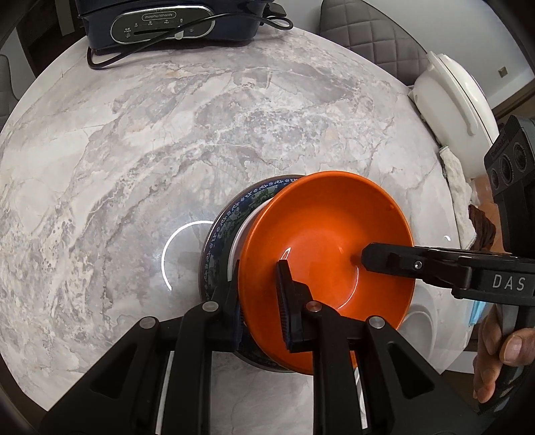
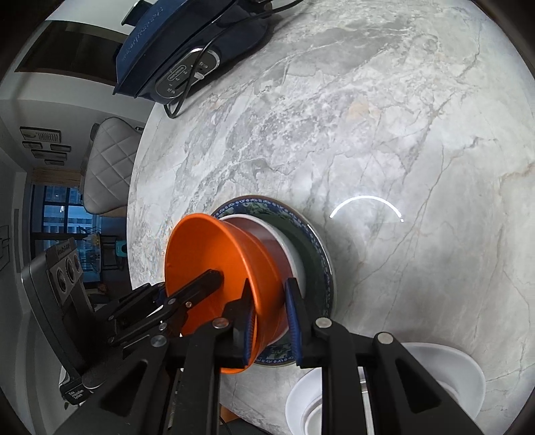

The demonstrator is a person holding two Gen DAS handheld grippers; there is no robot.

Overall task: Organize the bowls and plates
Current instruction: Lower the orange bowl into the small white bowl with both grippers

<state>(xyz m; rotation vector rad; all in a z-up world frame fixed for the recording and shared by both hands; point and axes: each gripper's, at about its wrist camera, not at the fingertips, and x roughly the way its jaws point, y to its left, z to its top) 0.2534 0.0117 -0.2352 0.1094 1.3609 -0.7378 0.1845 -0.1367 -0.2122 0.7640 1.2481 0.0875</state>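
Note:
An orange bowl (image 1: 327, 241) sits on a blue patterned plate (image 1: 227, 221) on the marble table (image 1: 133, 150), with a white rim showing between them. My left gripper (image 1: 260, 301) straddles the bowl's near wall, one finger outside and one inside. My right gripper (image 2: 271, 321) straddles the bowl's (image 2: 214, 254) wall from the other side, with a gap between its outer finger and the wall. The plate also shows in the right wrist view (image 2: 317, 247). The right gripper's finger (image 1: 394, 259) reaches into the bowl in the left wrist view. The left gripper's finger (image 2: 200, 284) shows inside the bowl in the right wrist view.
A dark electric cooker (image 1: 167, 23) with a black cord stands at the table's far edge. A white lidded pot (image 1: 448, 97) and a cloth (image 1: 458, 187) sit at the right edge. White bowls (image 2: 434, 378) lie at the near edge. Padded chairs (image 2: 107, 167) surround the table.

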